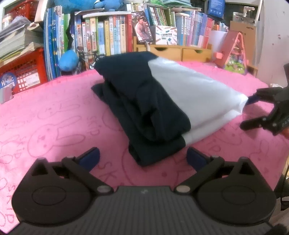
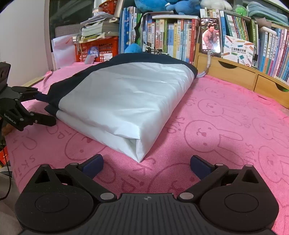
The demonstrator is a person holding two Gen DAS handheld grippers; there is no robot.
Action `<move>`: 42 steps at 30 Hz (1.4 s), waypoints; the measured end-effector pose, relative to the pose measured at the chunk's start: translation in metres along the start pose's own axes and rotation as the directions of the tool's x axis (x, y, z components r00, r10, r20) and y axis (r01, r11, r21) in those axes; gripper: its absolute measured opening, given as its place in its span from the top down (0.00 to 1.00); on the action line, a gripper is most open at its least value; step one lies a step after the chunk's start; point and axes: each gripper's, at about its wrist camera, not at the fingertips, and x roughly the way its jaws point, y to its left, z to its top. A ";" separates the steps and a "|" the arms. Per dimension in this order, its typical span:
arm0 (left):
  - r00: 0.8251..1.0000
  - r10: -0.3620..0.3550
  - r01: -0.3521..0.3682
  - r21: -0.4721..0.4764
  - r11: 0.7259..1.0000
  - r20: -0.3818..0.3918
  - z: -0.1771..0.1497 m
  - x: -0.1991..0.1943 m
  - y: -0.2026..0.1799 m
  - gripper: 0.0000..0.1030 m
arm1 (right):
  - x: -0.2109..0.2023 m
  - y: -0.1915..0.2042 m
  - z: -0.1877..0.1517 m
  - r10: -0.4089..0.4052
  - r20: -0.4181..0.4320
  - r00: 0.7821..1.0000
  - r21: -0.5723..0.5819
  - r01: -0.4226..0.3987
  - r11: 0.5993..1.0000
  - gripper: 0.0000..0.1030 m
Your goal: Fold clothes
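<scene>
Garment: folded navy-and-white garment [image 1: 162, 101] is lying soft, slippery, light.
Grip: near corner [image 2: 138, 159], twelve o'clock.
Claws: left gripper [image 1: 142, 157] and right gripper [image 2: 146, 166] are gaping, empty.

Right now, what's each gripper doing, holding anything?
Left gripper: open, holding nothing, by the folded garment.
Right gripper: open, holding nothing.

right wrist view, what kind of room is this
Probably a home study or child's bedroom: crowded rows of upright books, blue plush toys, and a pink rabbit-print towel under folded navy-and-white clothing.
</scene>
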 end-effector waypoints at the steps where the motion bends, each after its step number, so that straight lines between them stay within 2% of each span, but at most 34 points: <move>1: 1.000 0.012 -0.012 -0.002 1.000 0.004 0.000 -0.001 -0.001 0.00 | 0.000 0.000 0.000 0.000 0.000 1.000 0.000 0.000 1.000 0.00; 4: 0.998 0.058 -0.058 -0.009 0.998 0.026 -0.002 -0.006 -0.003 0.02 | 0.000 0.000 0.000 0.000 0.000 1.000 0.001 0.000 1.000 0.00; 16: 0.999 0.038 -0.038 -0.022 0.999 -0.003 -0.003 -0.004 -0.002 0.00 | 0.000 0.000 -0.001 0.000 0.001 1.000 0.002 0.000 1.000 0.00; 23: 1.000 0.021 -0.020 0.060 0.998 -0.023 0.008 0.005 -0.003 0.00 | 0.000 0.000 0.000 0.001 0.000 1.000 0.004 -0.001 1.000 0.00; 28: 0.999 -0.028 0.029 0.011 1.000 -0.015 0.008 0.013 0.003 0.00 | 0.000 0.001 0.000 0.000 0.000 1.000 0.004 0.000 1.000 0.00; 42: 0.999 -0.030 0.030 0.010 0.999 -0.013 0.008 0.015 0.004 0.00 | 0.000 0.001 -0.001 0.002 0.000 1.000 0.003 -0.002 1.000 0.00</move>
